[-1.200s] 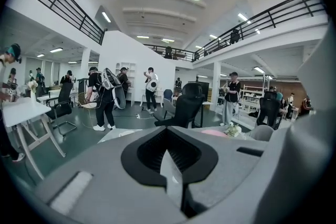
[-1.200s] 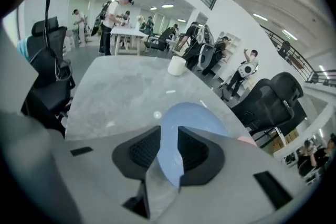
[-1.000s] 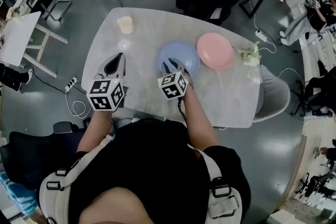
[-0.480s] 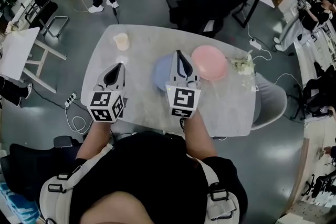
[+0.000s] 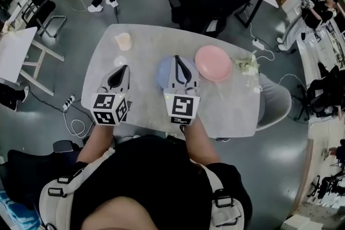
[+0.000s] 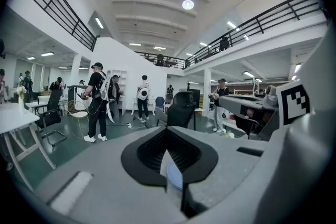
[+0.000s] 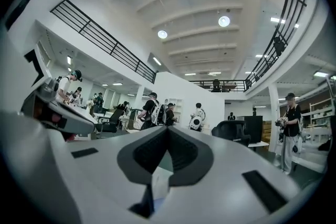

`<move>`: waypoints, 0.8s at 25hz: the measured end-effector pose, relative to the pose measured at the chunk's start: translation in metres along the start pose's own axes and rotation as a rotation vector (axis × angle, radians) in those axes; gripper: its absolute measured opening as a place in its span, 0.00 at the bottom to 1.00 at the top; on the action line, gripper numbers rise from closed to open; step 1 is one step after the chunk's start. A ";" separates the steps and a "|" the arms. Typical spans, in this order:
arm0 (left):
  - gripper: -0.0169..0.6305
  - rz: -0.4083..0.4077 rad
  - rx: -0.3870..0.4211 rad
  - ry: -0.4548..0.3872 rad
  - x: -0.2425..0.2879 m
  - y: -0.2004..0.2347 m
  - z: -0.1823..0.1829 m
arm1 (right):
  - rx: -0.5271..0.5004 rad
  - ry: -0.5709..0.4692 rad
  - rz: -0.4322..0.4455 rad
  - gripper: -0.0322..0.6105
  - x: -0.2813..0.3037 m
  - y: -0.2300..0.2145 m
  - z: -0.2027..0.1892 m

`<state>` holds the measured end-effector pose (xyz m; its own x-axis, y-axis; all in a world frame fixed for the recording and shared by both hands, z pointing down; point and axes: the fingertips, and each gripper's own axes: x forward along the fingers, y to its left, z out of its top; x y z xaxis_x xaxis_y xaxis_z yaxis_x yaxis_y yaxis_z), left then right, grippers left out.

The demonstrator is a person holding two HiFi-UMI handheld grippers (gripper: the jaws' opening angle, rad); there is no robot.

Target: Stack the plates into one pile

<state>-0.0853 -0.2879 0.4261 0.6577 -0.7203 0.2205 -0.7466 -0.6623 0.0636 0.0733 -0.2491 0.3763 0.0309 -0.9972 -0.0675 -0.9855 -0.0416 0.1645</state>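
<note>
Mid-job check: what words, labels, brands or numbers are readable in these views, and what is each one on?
No readable text in any view.
Left marker cube: black-and-white square patterns only, no letters.
Right marker cube: the same, patterns only.
Blue plate and pink plate: plain, no print seen.
Cup: too small to tell.

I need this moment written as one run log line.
left tongs: shut | right tongs: shut, over blue plate | pink plate: on table, unstacked | pile: not made
</note>
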 end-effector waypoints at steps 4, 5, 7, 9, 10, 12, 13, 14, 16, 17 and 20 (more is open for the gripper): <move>0.03 -0.048 -0.002 0.010 0.002 0.002 -0.007 | -0.002 0.028 -0.034 0.06 -0.005 0.005 -0.004; 0.03 -0.061 -0.001 0.019 0.002 0.003 -0.010 | 0.006 0.033 -0.045 0.06 -0.007 0.006 -0.004; 0.03 -0.082 0.001 0.039 0.002 0.005 -0.017 | 0.015 0.035 -0.067 0.06 -0.012 0.010 -0.004; 0.03 -0.096 0.004 0.048 0.003 0.004 -0.019 | 0.010 0.030 -0.088 0.06 -0.020 0.010 -0.003; 0.03 -0.103 0.009 0.047 0.005 0.001 -0.018 | 0.009 0.031 -0.097 0.06 -0.023 0.008 -0.004; 0.03 -0.114 0.029 0.040 0.006 -0.011 -0.013 | 0.020 0.045 -0.111 0.06 -0.030 -0.001 -0.010; 0.03 -0.117 0.041 0.038 0.006 -0.018 -0.012 | 0.029 0.054 -0.118 0.06 -0.034 -0.008 -0.014; 0.03 -0.118 0.052 0.039 0.007 -0.026 -0.012 | 0.038 0.062 -0.124 0.06 -0.037 -0.015 -0.019; 0.03 -0.113 0.060 0.044 0.011 -0.043 -0.016 | 0.051 0.073 -0.129 0.06 -0.043 -0.033 -0.026; 0.03 -0.108 0.058 0.044 0.013 -0.052 -0.017 | 0.054 0.075 -0.126 0.06 -0.046 -0.043 -0.029; 0.03 -0.081 0.041 0.037 0.026 -0.084 -0.018 | 0.047 0.066 -0.101 0.06 -0.056 -0.077 -0.035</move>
<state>-0.0071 -0.2474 0.4444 0.7108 -0.6565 0.2525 -0.6861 -0.7263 0.0430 0.1530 -0.1923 0.4015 0.1397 -0.9901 -0.0160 -0.9835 -0.1406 0.1134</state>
